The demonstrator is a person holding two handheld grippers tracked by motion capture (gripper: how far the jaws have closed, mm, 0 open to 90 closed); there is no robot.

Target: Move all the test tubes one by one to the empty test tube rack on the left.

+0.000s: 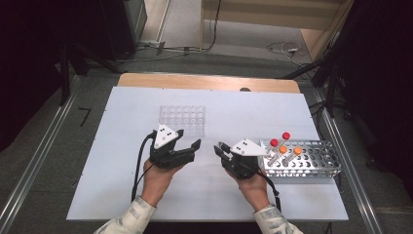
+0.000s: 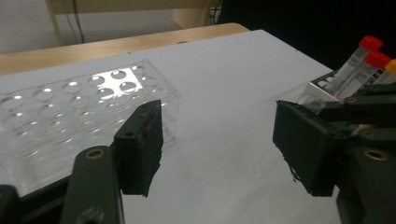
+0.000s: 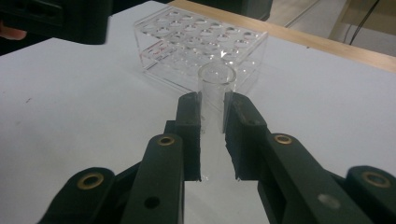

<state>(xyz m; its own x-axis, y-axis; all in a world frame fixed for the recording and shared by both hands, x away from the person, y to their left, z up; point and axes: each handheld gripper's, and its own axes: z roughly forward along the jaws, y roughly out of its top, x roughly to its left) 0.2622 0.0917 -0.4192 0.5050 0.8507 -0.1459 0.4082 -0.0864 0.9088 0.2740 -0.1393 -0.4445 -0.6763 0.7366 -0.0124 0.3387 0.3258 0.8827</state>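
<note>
Now the right gripper pinches a clear tube bound for the clear rack, while the left gripper, spread and empty, should steady that rack.

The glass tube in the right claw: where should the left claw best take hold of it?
Probably the open top end of the glass tube, above the right claw, whose pads clamp its lower part. It stands upright, so the open left claw should come level from the side, pads on opposite walls.
</note>
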